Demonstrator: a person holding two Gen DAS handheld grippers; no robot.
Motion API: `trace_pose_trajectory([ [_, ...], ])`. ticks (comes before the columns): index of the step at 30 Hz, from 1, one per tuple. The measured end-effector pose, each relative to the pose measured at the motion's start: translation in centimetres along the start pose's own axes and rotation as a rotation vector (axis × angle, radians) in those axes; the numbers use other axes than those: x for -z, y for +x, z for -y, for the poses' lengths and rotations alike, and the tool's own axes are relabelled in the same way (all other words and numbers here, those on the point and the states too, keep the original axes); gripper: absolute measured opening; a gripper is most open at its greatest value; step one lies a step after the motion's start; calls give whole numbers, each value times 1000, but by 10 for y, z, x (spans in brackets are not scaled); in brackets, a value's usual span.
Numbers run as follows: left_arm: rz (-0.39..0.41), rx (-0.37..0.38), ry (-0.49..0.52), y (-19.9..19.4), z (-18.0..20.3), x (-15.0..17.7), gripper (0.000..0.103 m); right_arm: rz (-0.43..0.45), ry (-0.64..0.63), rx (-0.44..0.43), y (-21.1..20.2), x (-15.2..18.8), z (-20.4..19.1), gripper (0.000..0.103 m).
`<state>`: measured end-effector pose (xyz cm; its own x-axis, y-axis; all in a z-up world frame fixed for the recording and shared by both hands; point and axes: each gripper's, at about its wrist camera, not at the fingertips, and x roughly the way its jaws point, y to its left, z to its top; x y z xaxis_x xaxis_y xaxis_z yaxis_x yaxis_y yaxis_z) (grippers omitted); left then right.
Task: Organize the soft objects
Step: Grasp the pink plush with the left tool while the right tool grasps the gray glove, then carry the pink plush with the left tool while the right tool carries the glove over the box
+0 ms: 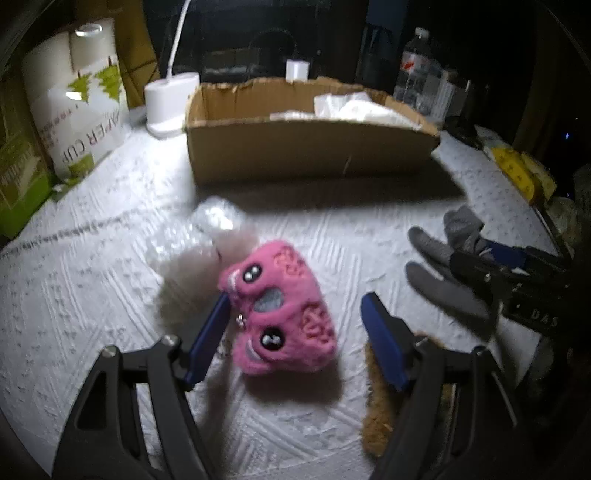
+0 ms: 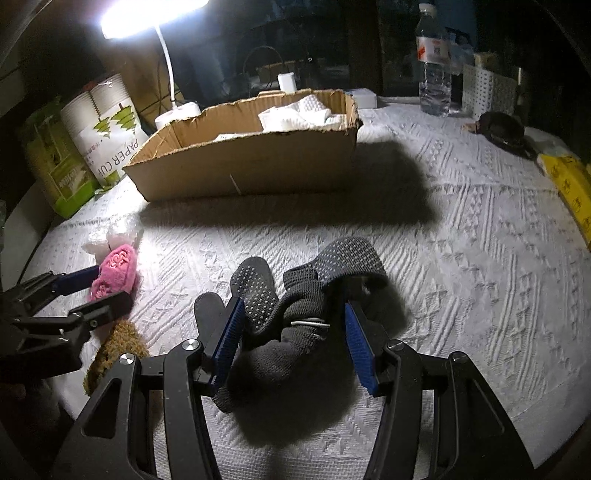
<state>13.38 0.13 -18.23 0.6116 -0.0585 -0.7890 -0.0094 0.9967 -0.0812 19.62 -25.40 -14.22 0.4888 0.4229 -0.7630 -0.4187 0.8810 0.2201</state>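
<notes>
The left tool [image 1: 293, 338] is wide, with its two blue pads on either side of a pink fuzzy toy [image 1: 280, 308]. The left pad sits right against the toy's side. The right pad stands apart from it, so the toy is not squeezed. The toy lies on the white bumpy cloth [image 1: 110, 288] that covers the counter. It has black shiny eyes and a grey patch. This picture is a bit blurry, so the small swirls on the toy are hard to make out.

Behind the toy lies some clear crinkly plastic [image 1: 218, 221]. It is see-through and hard to tell its shape. A brown fuzzy thing [image 1: 376, 417] peeks out under the left tool's right arm. Most of it is hidden, so I cannot tell what it is.

The right tool [image 2: 293, 343] is partly wide. Its blue pads stand on both sides of a bundle of dark grey socks [image 2: 291, 306] with little grip dots. The left pad looks like it touches the socks. The right pad is in dark shadow, so I cannot tell if it touches. A small metal clip shows on the bundle.

At the back stands an open cardboard box [image 2: 251, 166] with torn edges. White soft things [image 2: 295, 114] lie inside it, partly hidden by the box wall. A bright lamp [image 2: 147, 14] shines above and its top is cut off. A water bottle [image 2: 434, 59] stands far back on the right. Around the edges it is very dark.
</notes>
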Motion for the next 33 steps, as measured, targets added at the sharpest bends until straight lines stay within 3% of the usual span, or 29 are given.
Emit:
trace_pose_trajectory([
  [3, -8, 15, -6, 2, -2, 2, 66, -3, -6, -7, 2, 2, -1, 48],
  [5, -5, 4, 4, 2, -1, 2, 52, -1, -13, -6, 3, 2, -1, 43],
  [8, 2, 23, 7, 1, -1, 1, 46, 4, -24, -5, 2, 1, -2, 33],
  [12, 24, 43, 17, -7, 3, -3, 45, 23, -38, -11, -3, -1, -5, 28],
  [33, 161, 67, 17, -53, -2, -46, 45, 145, -97, -36, -41, -43, -21, 27],
])
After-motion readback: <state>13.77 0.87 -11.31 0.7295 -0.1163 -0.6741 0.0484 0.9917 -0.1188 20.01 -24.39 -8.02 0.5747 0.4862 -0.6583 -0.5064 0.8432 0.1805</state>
